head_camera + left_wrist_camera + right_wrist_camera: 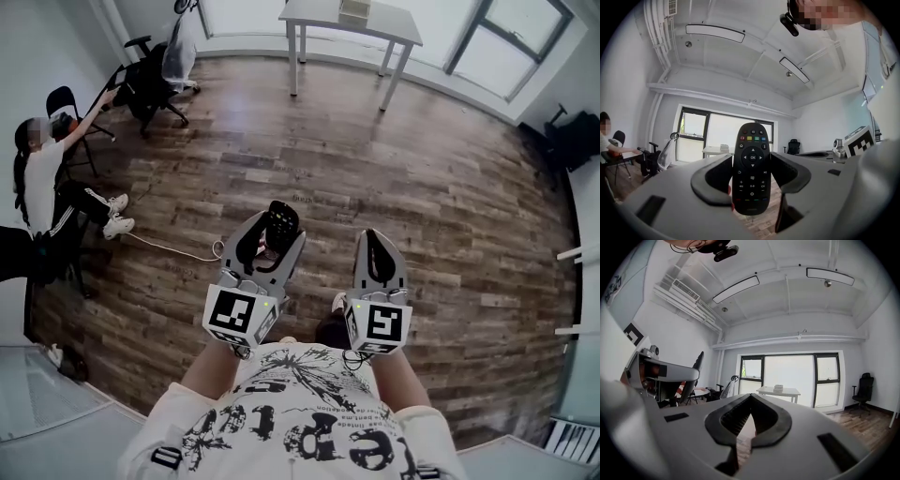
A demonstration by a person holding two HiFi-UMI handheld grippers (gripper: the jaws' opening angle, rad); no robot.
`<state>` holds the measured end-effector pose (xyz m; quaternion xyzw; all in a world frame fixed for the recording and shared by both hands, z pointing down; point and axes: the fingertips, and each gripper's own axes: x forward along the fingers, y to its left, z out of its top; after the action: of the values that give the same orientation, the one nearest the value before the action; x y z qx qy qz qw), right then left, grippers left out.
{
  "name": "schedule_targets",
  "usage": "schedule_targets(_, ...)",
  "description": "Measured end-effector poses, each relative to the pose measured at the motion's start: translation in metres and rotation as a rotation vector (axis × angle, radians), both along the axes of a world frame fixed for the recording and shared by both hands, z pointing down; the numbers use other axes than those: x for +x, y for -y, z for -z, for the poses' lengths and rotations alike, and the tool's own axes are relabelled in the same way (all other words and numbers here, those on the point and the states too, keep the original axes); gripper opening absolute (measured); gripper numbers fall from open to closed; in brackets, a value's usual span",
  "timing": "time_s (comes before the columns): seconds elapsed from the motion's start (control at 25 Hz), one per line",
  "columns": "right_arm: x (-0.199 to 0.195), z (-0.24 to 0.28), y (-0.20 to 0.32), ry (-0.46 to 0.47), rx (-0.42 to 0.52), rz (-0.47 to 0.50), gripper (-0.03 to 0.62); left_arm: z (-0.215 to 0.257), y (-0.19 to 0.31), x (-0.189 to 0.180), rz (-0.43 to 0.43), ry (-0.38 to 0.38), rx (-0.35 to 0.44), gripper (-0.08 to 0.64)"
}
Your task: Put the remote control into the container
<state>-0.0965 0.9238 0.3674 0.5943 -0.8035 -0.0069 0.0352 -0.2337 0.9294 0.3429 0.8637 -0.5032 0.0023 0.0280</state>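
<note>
A black remote control (751, 168) with coloured buttons stands upright between the jaws of my left gripper (750, 176), which is shut on it. In the head view the remote control (278, 225) sticks out past the left gripper (267, 246), held in the air over the wooden floor. My right gripper (380, 255) is beside it on the right, level with it. In the right gripper view the right gripper (749, 401) has its tips together and holds nothing. No container shows in any view.
A white table (352, 23) with a small stack on it stands at the far window. Black office chairs (155, 80) are at the far left, where a seated person (42, 197) reaches out. A white cable (173, 248) lies on the floor.
</note>
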Motion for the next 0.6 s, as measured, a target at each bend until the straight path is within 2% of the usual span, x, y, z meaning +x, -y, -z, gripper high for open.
schedule_targets(0.4,0.107,0.023,0.113,-0.007,0.037,0.052,0.002,0.02,0.102,0.104,0.067,-0.015,0.019,0.261)
schedule_targets(0.6,0.156,0.017,0.155,0.011,0.029,0.05,0.002,0.022,0.139,0.152,0.068,-0.023,0.023,0.261)
